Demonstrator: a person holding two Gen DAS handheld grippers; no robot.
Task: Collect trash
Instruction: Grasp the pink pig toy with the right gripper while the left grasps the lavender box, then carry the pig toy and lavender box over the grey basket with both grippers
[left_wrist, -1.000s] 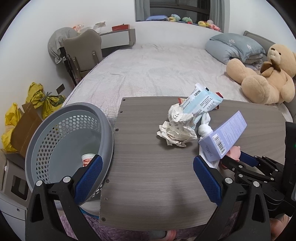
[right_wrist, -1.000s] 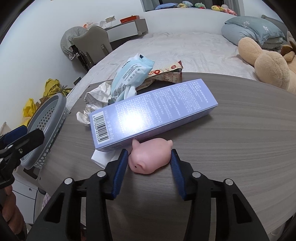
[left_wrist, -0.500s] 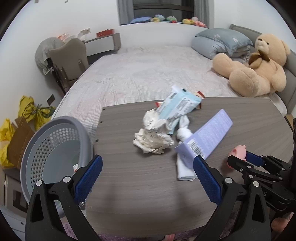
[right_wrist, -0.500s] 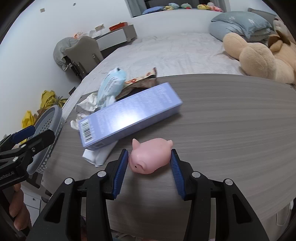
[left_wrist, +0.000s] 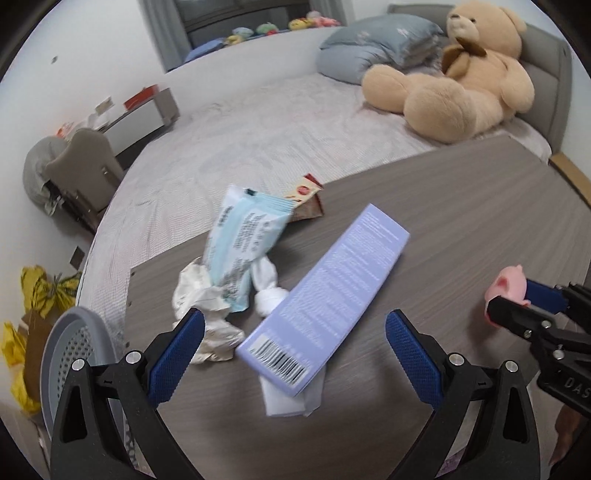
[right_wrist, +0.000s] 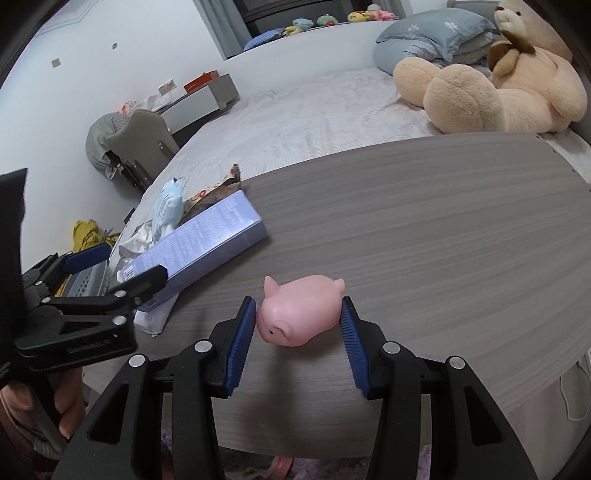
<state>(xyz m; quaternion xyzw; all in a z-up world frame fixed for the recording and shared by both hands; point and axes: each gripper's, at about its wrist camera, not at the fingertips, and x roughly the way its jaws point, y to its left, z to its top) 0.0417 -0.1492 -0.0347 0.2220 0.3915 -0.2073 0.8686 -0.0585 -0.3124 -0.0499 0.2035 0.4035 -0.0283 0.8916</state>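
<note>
Two hand-held grippers at work: the right hand-held gripper (right_wrist: 298, 325) clamps the small pink rubber pig (right_wrist: 300, 314) above the grey wood-grain desk (right_wrist: 424, 229), while the left hand-held gripper (left_wrist: 295, 343), blue pads wide apart, hovers over the long lilac cardboard box (left_wrist: 325, 299), likely next for the grey perforated plastic basket (left_wrist: 70, 332).

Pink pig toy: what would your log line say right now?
right gripper: shut on pink pig toy | left gripper: open, facing lavender box | basket: at table's left edge
</note>
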